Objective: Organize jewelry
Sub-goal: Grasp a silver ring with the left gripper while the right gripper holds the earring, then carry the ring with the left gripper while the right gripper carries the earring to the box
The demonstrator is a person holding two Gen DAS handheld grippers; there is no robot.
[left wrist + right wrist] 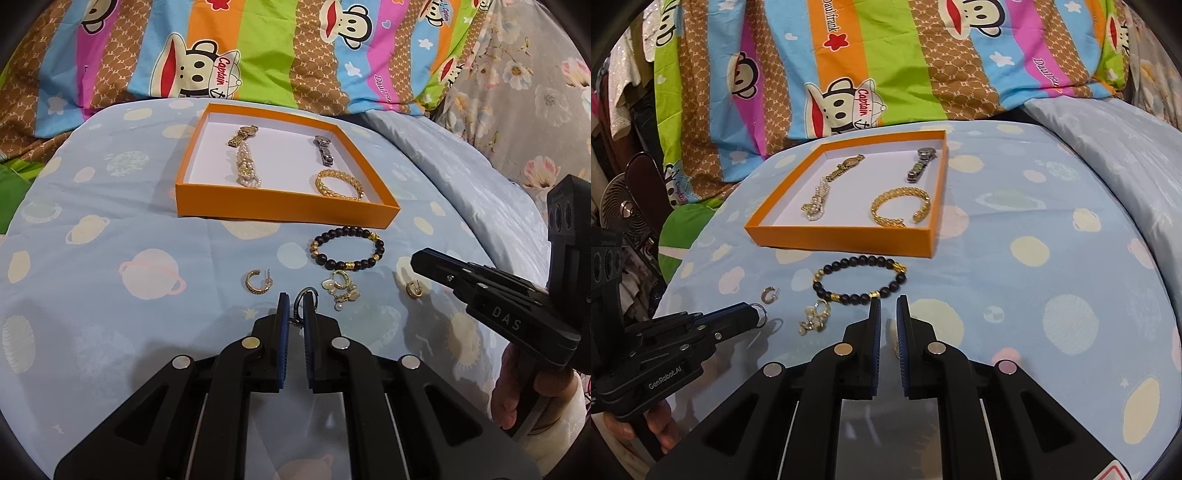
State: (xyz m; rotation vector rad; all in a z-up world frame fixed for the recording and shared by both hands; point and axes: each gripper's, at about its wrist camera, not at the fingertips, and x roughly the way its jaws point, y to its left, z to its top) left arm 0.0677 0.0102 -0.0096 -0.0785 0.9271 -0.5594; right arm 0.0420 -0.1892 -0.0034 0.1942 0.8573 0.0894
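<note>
Left wrist view, biggest first: pale-blue planet-print bedsheet [110, 258] spreads under both tools, w/ a striped cartoon-monkey blanket [258, 55] bunched at the far edge. Straight ahead of the left gripper [294, 306] sits the shallow orange cardboard box w/ white floor [288, 210]; inside it are a gold-tone watch [242, 136], silver-tone watch [324, 149], pearl-and-gold bracelet [246, 168] and woven gold cuff bangle [340, 184].

Between box and gripper tips, slightly right: dark-bead bracelet w/ gold spacers [347, 249]. Nearer still, just right of the tips, a tangled pearl-and-shell charm cluster [343, 290]. Small gold hoop earring [256, 282] lies just ahead-left; its apparent twin, a second gold hoop earring [413, 288], lies off right, under the right gripper [888, 310].

Left gripper: pads narrowed onto a thin silver ring-shaped piece [304, 299], which sticks up between them, apparently clamped; right wrist view shows the same loop poking past the tip. Right gripper: pads stand parallel w/ a narrow gap; a gold glint sits low beside the right pad, can't tell if anything is gripped.

Risks, imo: silver loop is thin and held near its edge, so it could twist out or slip during the carry to the box, esp. w/ a jerky lift. Soft sheet gives way, so pressing down for the hoop may bury it or snag fabric. Charm cluster is close enough to be nudged or dragged along.
</note>
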